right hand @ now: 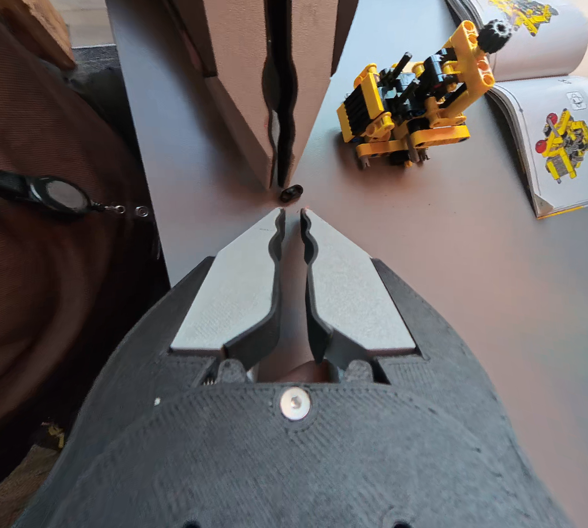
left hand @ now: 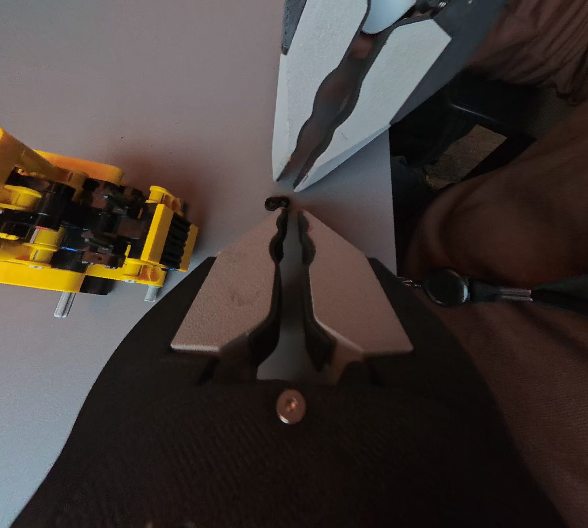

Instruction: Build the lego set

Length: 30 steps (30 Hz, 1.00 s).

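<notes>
- Left wrist view: left gripper [left hand: 291, 213] on a matte, layer-ribbed black printed body; pale grey wedge fingers [left hand: 241, 283] with wavy black rubber pads, tips slightly apart, a narrow gap between.
- Small black two-hole lego link [left hand: 277, 203], glossy and oval, flat on smooth grey table [left hand: 143, 51], just ahead of the left finger's tip, seemingly touching; not clamped.
- Right gripper [left hand: 288, 183] entering from above, tips nearly together, just beyond the link, apart from it.
- Yellow-and-black lego vehicle [left hand: 92, 232] at left, ribbed black grille, grey axle pins sticking out; well apart from both grippers.
- Brown ribbed fabric and a round black badge reel [left hand: 447, 286] at right, off the table edge.
- Right wrist view: right gripper [right hand: 292, 210], same grey wedges, tips narrowly apart, gripping nothing.
- Link [right hand: 291, 193] between the two opposed grippers, just past the tips.
- Left gripper [right hand: 280, 183] opposite, tips close together, at the link's edge.
- Vehicle [right hand: 410, 105] upright, far right, beside open instruction booklet [right hand: 541, 45].
</notes>
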{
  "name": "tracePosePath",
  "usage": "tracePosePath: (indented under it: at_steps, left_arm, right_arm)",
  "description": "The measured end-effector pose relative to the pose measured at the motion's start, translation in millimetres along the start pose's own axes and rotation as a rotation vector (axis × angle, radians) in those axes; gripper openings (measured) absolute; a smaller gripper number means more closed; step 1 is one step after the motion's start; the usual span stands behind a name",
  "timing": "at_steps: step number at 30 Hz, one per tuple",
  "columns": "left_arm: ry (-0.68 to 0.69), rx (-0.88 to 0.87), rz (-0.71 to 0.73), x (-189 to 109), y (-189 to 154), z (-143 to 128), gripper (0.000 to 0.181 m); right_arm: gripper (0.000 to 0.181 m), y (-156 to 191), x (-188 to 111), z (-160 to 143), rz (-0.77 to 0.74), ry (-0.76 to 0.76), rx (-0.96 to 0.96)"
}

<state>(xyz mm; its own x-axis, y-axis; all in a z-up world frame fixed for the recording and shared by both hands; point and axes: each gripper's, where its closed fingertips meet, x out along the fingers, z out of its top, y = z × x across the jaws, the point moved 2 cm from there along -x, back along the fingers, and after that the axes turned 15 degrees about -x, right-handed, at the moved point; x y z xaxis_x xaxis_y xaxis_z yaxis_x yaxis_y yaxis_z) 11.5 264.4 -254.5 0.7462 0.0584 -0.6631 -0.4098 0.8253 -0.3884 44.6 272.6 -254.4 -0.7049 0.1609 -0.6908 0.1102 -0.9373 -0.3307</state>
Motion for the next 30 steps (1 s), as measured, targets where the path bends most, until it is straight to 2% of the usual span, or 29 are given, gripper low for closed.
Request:
tracePosePath:
  at_steps: [7,17,21,30]
  left_arm:
    - [0.001,-0.008,0.006,-1.1,2.6,-0.5,0.006]
    - [0.003,-0.044,-0.038,-3.3,3.5,0.0,0.009]
    - [-0.014,-0.06,-0.059,-5.6,3.1,1.9,0.009]
    - [-0.001,-0.065,-0.069,-5.8,2.7,-0.4,0.008]
  right_arm:
    - [0.014,-2.3,4.5,3.0,0.004,-0.026,0.0]
    - [0.009,4.3,5.3,8.5,0.072,-0.057,-0.009]
    - [0.012,-4.8,4.2,7.4,0.017,-0.036,0.008]
    - [0.011,-3.7,12.3,9.2,0.011,-0.016,-0.015]
